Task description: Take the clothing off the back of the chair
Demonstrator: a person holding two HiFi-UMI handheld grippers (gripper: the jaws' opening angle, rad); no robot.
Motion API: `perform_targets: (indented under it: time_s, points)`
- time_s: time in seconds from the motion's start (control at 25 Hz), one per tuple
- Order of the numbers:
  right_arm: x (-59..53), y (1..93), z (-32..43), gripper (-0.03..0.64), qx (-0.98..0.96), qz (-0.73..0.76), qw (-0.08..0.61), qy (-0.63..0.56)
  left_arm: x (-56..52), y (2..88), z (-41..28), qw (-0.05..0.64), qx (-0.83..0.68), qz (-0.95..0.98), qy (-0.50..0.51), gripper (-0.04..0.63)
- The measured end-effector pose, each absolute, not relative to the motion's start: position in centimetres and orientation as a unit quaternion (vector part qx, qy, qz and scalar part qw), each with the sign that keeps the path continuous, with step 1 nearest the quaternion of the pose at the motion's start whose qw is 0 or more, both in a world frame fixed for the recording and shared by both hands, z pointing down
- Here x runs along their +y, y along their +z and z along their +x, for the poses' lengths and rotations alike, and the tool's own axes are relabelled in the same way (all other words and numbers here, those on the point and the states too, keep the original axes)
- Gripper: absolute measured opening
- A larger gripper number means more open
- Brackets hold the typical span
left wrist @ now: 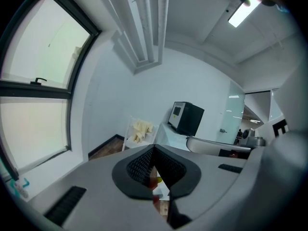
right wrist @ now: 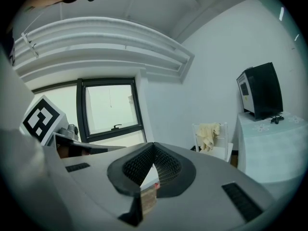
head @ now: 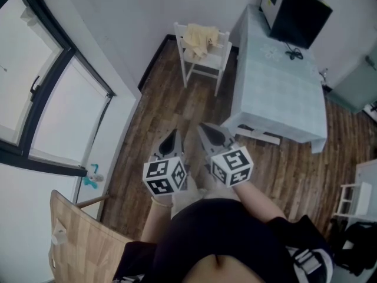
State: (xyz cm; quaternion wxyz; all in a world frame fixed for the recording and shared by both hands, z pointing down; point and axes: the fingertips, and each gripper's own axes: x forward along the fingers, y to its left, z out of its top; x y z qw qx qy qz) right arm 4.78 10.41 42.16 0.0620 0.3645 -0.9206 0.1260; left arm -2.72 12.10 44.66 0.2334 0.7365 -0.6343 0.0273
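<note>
two grippers are held out low in front of the person [head: 230,246], side by side and close together. the left gripper [head: 172,134] has its jaws pressed tight together, and nothing is between them. the right gripper [head: 204,127] is squeezed closed too, and it holds nothing. a white cube [head: 165,177] with black squares sits on the back of the left gripper, and another cube [head: 231,166] just like it sits on the right one. both grippers point across the room at a white chair [head: 203,63] that stands by the far wall. the clothing [head: 199,39] is pale yellow. it hangs over the back of the chair, all bunched up, and droops down toward the seat. the grippers are well apart from the chair and from the clothing. just to the right of the chair is a table [head: 277,99] with a light blue cloth over it. a black box [head: 294,10] sits on the far end of the table, and a small dark cord [head: 293,53] lies on the cloth near it. the floor [head: 171,108] is dark brown wood. on the left is a big window [head: 41,93] with a dark frame. a light wooden chair back [head: 79,240] shows at the bottom left, near the person. in the left gripper view the clothing shows a little to the left above the closed jaws, and in the right gripper view it shows off to the right of them.
</note>
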Motion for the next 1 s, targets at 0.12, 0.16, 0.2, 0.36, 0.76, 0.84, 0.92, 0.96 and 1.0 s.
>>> perform_targets:
  time_s: [0.12, 0.16, 0.2, 0.36, 0.76, 0.84, 0.92, 0.96, 1.0]
  points:
    - [9.1, 42.6, 4.6, 0.012, -0.920, 0.366, 0.062, 0.128, 10.4, 44.9, -3.1, 0.231, -0.636, 0.736, 0.025, 0.002]
    - [8.6, 42.7, 4.5, 0.011, -0.920, 0.366, 0.062, 0.129, 9.8, 45.0, -3.2, 0.231, -0.635, 0.737, 0.026, 0.002]
    - [8.1, 42.8, 4.3, 0.012, -0.920, 0.366, 0.062, 0.129, 9.1, 45.1, -3.3, 0.230, -0.633, 0.738, 0.026, 0.002]
    - [5.0, 42.7, 3.6, 0.012, -0.916, 0.374, 0.060, 0.128, 5.5, 45.0, -4.0, 0.227, -0.625, 0.746, 0.029, 0.002]
    - [-5.2, 42.4, -0.3, 0.012, -0.900, 0.414, 0.056, 0.125, -5.5, 44.9, -7.5, 0.220, -0.586, 0.779, 0.041, 0.002]
    - [-7.6, 41.9, -1.3, 0.011, -0.896, 0.423, 0.054, 0.125, -7.9, 44.6, -8.3, 0.216, -0.577, 0.787, 0.047, 0.002]
    - [-9.8, 41.5, -2.3, 0.011, -0.892, 0.431, 0.053, 0.123, -10.2, 44.4, -9.2, 0.215, -0.569, 0.792, 0.050, 0.002]
    - [-10.8, 41.3, -2.8, 0.011, -0.891, 0.435, 0.053, 0.122, -11.3, 44.4, -9.7, 0.215, -0.566, 0.794, 0.050, 0.002]
    - [-11.8, 41.2, -3.2, 0.012, -0.889, 0.438, 0.054, 0.121, -12.5, 44.4, -10.1, 0.216, -0.562, 0.797, 0.050, 0.002]
